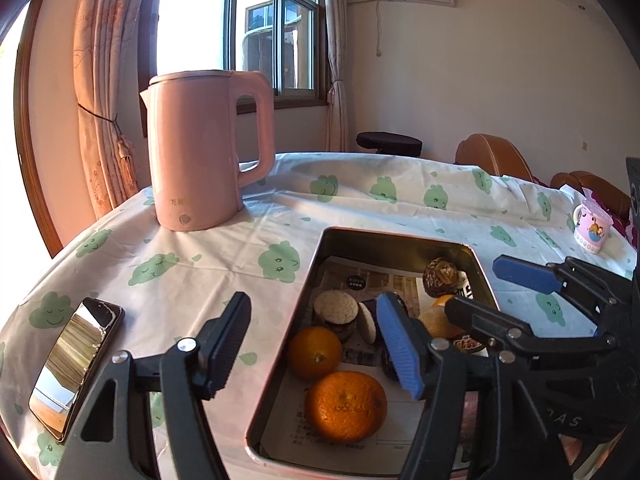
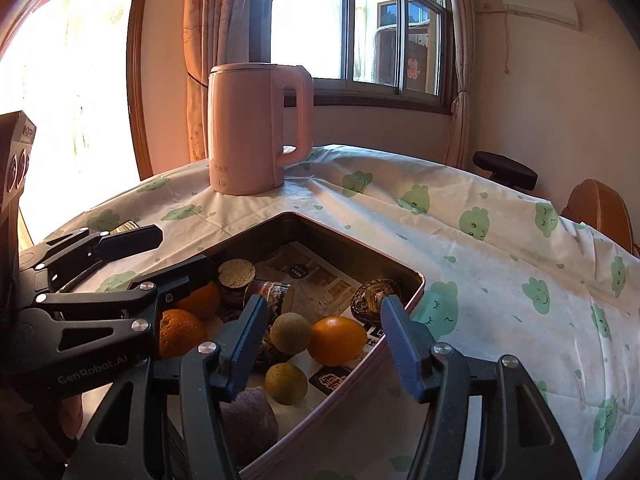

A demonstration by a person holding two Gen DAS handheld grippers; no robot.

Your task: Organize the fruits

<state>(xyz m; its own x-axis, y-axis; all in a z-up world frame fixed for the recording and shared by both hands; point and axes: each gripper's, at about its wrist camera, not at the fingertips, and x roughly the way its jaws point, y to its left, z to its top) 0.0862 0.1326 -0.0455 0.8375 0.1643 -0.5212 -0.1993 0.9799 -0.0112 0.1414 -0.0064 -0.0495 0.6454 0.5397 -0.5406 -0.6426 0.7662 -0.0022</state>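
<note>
A metal tin lined with paper holds the fruit. In the left wrist view two oranges lie at its near end, beside round rice cakes and a brown shrivelled fruit. My left gripper hangs open over the tin's near left side, gripping nothing. In the right wrist view my right gripper is open above an orange without touching it. Two greenish-yellow fruits and a purple one lie nearby. Each view shows the other gripper open over the tin.
A pink kettle stands behind the tin on the cloud-print cloth. A phone lies at the near left edge. A pink mug sits far right. Brown chairs stand beyond the table.
</note>
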